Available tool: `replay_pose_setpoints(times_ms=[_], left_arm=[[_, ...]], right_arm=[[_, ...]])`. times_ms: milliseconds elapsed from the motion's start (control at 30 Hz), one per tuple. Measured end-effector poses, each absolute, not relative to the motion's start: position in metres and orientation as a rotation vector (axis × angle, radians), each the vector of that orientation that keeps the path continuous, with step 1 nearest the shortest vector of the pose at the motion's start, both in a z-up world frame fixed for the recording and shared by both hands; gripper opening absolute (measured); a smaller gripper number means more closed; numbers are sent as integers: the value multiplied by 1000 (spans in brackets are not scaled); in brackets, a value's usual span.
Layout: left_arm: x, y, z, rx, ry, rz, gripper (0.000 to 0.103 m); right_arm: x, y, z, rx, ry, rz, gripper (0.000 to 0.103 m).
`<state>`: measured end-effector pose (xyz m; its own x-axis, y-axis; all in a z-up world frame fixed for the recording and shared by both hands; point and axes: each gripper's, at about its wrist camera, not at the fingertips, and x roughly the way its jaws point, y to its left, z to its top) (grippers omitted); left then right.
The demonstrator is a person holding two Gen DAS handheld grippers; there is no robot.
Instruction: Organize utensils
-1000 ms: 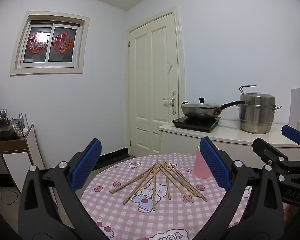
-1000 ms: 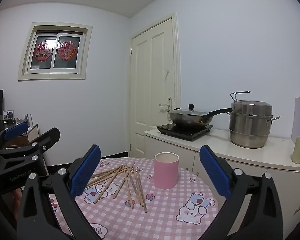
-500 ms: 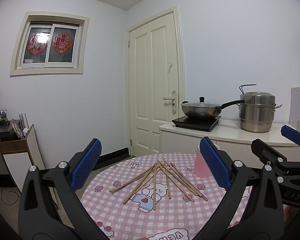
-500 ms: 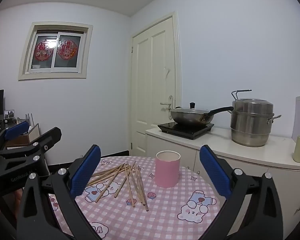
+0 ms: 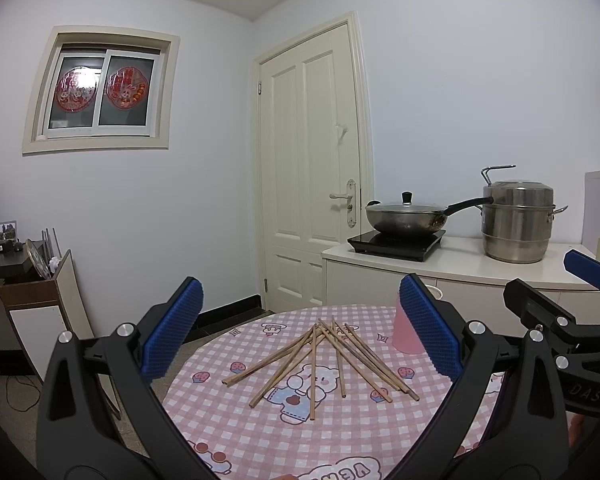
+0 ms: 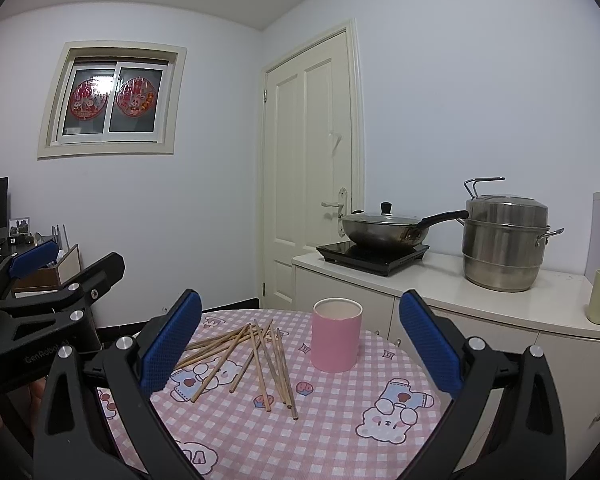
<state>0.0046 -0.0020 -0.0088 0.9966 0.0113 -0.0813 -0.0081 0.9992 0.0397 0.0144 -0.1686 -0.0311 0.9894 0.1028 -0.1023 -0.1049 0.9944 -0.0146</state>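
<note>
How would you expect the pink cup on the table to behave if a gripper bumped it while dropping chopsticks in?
The pink cup stands upright, taller than wide and apparently empty, so it probably tips or slides easily on the checked tablecloth. It looks light, perhaps paper or plastic, so it would offer little resistance. Long chopsticks leaning against its rim could pull it over.

pink cup (image 6: 336, 340), pink checked tablecloth (image 6: 340, 420), tan chopsticks (image 5: 320, 356)

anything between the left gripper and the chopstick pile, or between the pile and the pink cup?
Nothing visible. The open left gripper faces the scattered wooden chopsticks across bare checked tablecloth; the upright pink cylindrical cup stands just beside them.
</note>
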Motion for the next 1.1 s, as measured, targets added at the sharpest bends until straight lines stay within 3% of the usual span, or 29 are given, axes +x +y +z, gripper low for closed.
replay_pose_setpoints(times_ms=[1100], left_arm=[[5,-2,-13,36,84,10,97]], right_arm=[[15,-169,-31,-22,111,105,96]])
